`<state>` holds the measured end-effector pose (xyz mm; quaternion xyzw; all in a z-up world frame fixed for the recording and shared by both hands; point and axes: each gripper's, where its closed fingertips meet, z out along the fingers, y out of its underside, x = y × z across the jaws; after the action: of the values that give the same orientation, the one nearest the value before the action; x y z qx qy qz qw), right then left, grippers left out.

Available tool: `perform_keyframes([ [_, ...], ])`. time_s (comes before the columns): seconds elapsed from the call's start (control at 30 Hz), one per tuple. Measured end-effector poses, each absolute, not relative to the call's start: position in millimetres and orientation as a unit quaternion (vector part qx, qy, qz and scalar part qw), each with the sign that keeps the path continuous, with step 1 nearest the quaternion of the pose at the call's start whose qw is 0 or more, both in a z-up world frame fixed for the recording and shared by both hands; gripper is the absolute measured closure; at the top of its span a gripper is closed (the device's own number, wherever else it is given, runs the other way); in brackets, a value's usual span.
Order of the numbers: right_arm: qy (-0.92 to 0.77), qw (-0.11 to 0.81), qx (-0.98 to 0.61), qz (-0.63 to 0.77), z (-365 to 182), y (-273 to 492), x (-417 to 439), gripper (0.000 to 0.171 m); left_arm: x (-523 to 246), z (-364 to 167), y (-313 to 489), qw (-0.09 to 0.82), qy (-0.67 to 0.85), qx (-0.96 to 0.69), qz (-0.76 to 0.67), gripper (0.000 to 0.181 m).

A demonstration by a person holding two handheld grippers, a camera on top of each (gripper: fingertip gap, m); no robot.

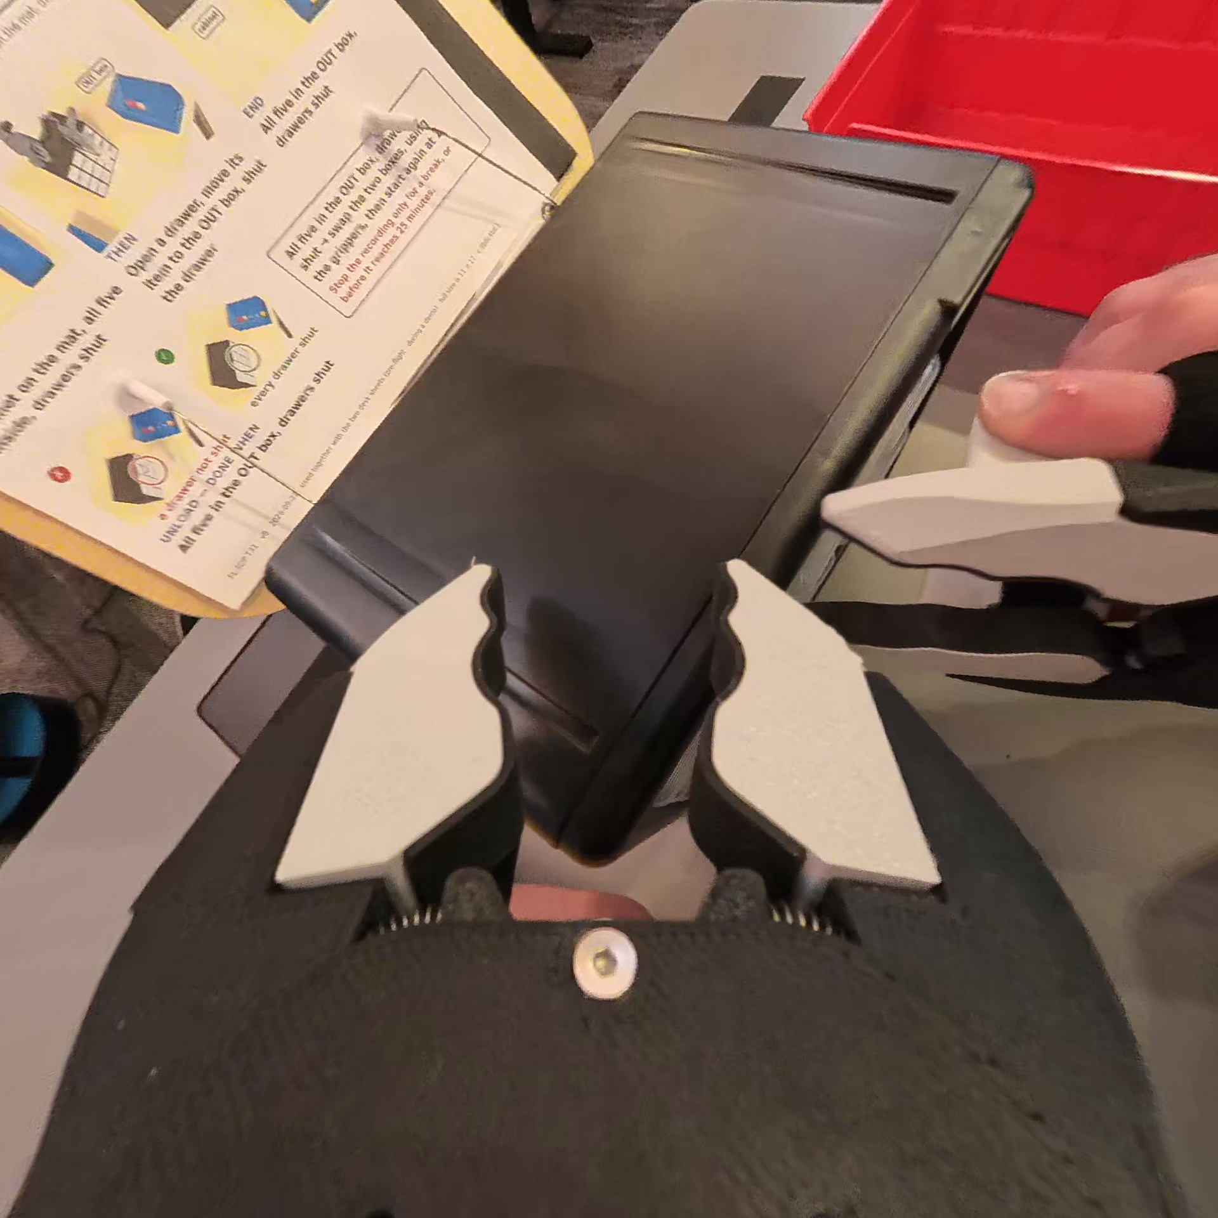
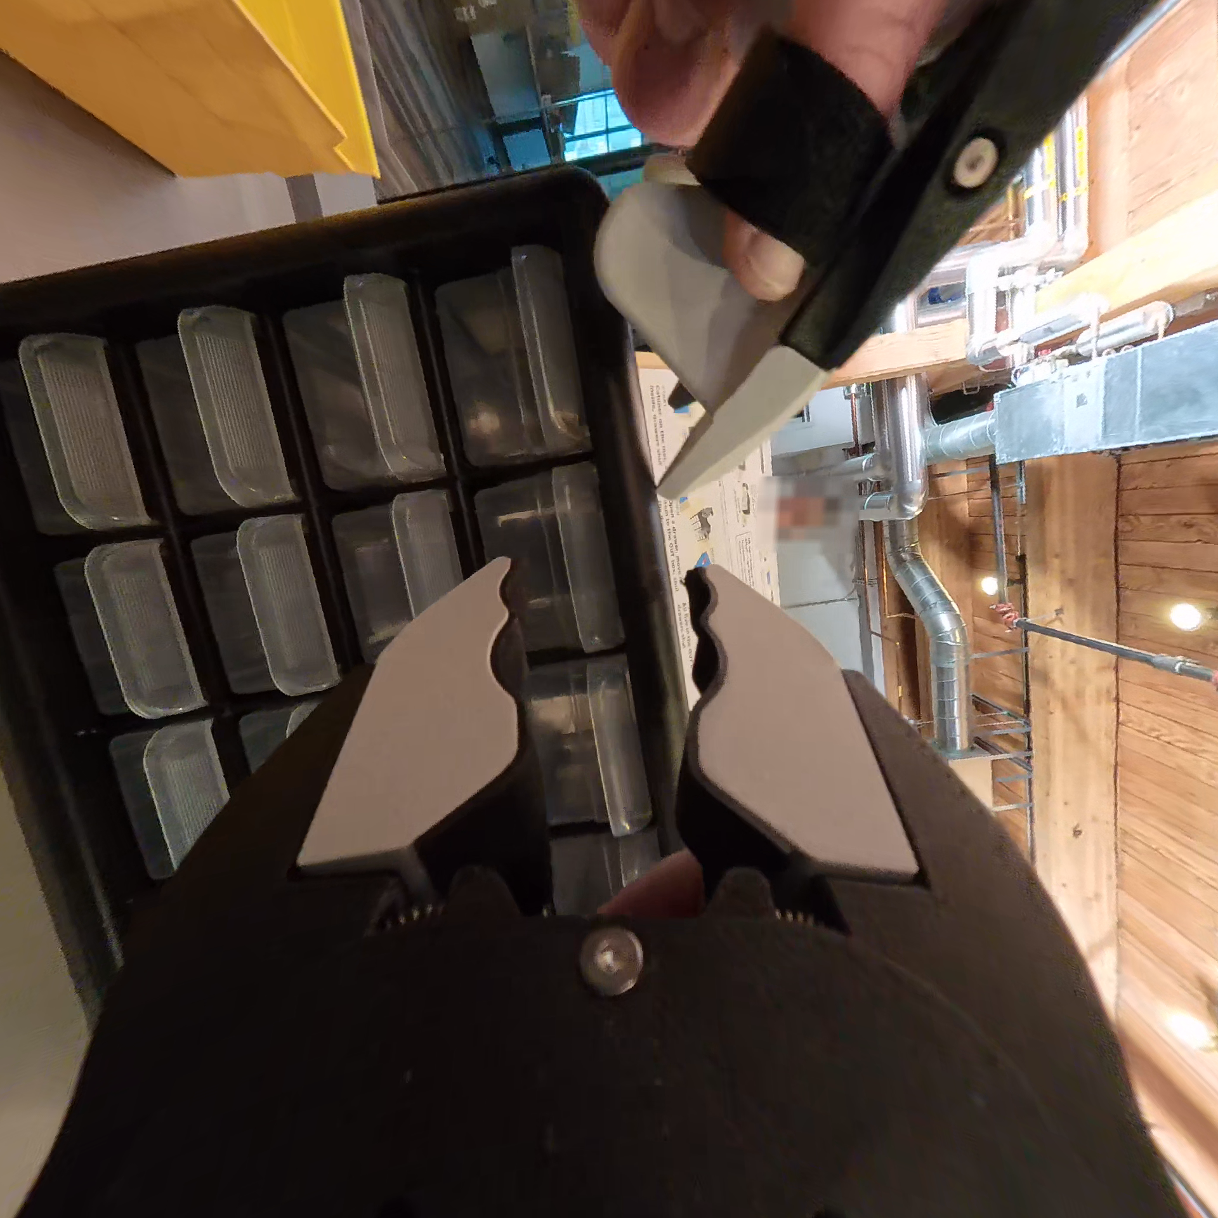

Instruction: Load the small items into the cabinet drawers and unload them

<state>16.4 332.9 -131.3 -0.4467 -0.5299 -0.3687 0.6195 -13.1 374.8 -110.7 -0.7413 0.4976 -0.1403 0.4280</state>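
Note:
The black cabinet (image 1: 659, 369) fills the left wrist view, its plain dark panel facing me. My left gripper (image 1: 606, 593) is open, jaws set either side of the cabinet's near corner. My right gripper (image 1: 890, 593) comes in from the right at the cabinet's front edge, held by a hand (image 1: 1087, 408). In the right wrist view the cabinet frame (image 2: 593, 198) shows rows of clear drawers (image 2: 231, 408), all pushed in. My right gripper (image 2: 600, 580) is open, straddling the cabinet's side wall. One of the left gripper's fingers (image 2: 725, 408) shows above it. I cannot tell what the drawers hold.
A red bin (image 1: 1054, 132) stands behind the cabinet on the right. An instruction sheet (image 1: 198, 263) lies on a yellow mat (image 1: 547, 86) to the left. A yellow bin (image 2: 198, 79) sits beyond the cabinet. The grey table (image 1: 1054, 791) runs to the right.

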Motion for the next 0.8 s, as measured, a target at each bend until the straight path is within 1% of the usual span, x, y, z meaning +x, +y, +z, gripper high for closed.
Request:
perform_keyframes([
  [0.03,-0.533,0.616,-0.444,-0.372,-132.2,334.8,15.3,0.126,-12.1,-111.3,374.1,0.423,0.497,-0.743,-0.148,0.121],
  [0.27,-0.528,0.622,-0.426,-0.392,-127.4,343.5,15.5,0.141,-11.6,-116.0,371.6,0.391,0.476,-0.762,-0.2,0.127],
  [0.37,-0.532,0.62,-0.421,-0.394,-127.8,344.1,14.0,0.144,-11.2,-116.5,370.8,0.387,0.474,-0.763,-0.208,0.128],
  [0.67,-0.541,0.625,-0.41,-0.386,-128.7,340.5,14.3,0.145,-12.1,-116.3,371.2,0.388,0.47,-0.766,-0.203,0.126],
  [0.8,-0.543,0.631,-0.409,-0.373,-131.0,334.0,14.0,0.151,-12.2,-116.4,371.1,0.387,0.469,-0.767,-0.205,0.127],
])
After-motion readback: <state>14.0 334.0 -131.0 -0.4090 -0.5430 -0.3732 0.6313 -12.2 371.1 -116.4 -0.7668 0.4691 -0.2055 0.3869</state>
